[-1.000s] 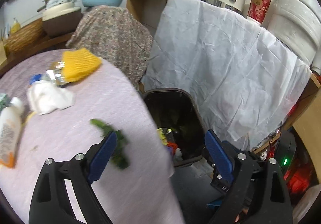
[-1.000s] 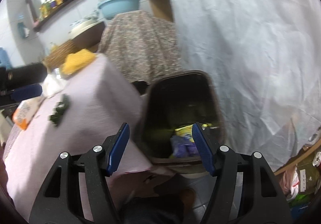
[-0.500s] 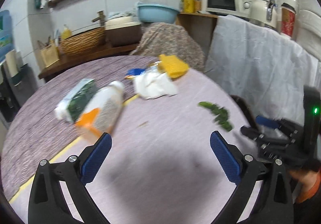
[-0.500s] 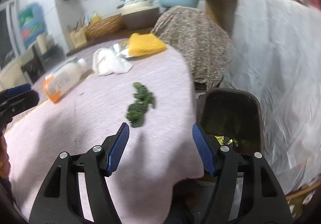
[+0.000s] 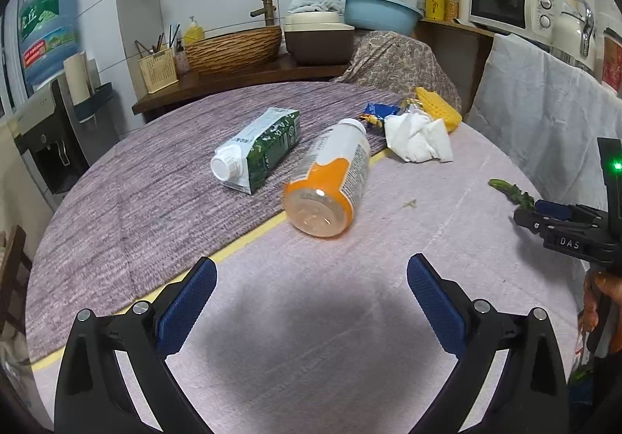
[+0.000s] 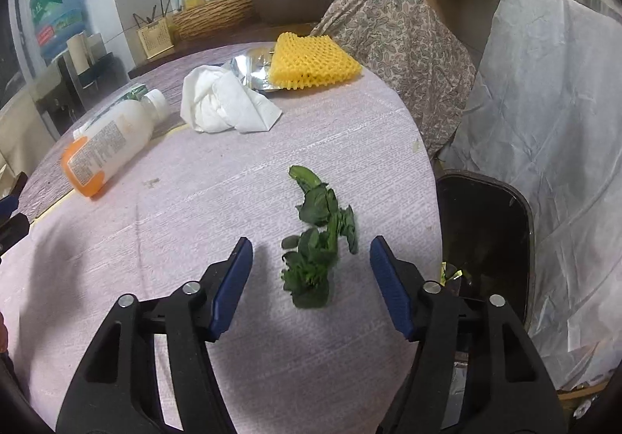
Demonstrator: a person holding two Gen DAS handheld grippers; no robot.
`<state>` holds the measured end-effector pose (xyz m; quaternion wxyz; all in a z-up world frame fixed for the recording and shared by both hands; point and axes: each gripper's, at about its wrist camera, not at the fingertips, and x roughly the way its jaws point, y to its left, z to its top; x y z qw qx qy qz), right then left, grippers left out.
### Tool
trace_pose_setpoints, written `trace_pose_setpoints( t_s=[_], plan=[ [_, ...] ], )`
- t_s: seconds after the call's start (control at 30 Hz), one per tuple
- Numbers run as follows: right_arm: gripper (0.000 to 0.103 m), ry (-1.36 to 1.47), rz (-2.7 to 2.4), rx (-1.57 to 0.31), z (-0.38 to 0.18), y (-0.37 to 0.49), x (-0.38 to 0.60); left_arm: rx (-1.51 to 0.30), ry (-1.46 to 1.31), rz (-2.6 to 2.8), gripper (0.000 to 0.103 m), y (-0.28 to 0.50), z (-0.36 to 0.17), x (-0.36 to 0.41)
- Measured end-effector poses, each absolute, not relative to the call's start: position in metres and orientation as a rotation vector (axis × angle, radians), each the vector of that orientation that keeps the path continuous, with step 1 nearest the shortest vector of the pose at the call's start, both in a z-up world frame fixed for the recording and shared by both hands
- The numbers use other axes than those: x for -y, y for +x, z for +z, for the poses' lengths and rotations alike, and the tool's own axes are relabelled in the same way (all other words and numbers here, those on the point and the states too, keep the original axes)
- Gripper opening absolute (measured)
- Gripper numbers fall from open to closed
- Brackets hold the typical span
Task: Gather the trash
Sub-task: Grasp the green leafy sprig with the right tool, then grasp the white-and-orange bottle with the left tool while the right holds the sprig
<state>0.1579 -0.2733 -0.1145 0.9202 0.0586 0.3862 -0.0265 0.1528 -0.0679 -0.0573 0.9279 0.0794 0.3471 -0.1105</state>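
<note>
Wilted greens point(image 6: 318, 239) lie between our right gripper's point(image 6: 311, 274) released fingers, while our left gripper point(image 5: 311, 298) hangs released over the table point(image 5: 116, 201).

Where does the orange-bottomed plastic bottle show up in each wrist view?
Left wrist: the bottle lies on its side near picture centre, orange base toward the camera, beside the green carton.
Right wrist: the bottle lies at the left edge, orange base lower left.
Shared landmark: the crumpled white tissue, just beyond the bottle's cap end.
</note>
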Motion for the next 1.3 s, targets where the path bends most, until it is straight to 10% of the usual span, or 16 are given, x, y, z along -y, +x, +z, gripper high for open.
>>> trace_pose_setpoints(
  t_s=[0.1,0.27,0.73,0.97,1.3],
  plan=[
    [0.026,0.098,-0.075,-0.792,-0.114,0.161,0.271,-0.713,0.198,-0.227,0.097,0.165,-0.054,0.069],
    [0.016,0.084,-0.052,-0.789,-0.114,0.155,0.268,-0.731,0.261,-0.243,0.097,0.193,-0.048,0.077],
    [0.014,0.076,-0.032,-0.748,-0.109,0.137,0.259,-0.943,0.382,-0.337,0.097,0.27,-0.058,0.122],
    [0.014,0.079,-0.019,-0.738,-0.107,0.134,0.256,-1.03,0.37,-0.332,0.063,0.279,-0.071,0.123],
    [0.014,0.099,-0.007,-0.708,-0.104,0.126,0.258,-0.965,0.225,-0.367,0.062,0.247,-0.064,0.102]
  ],
)
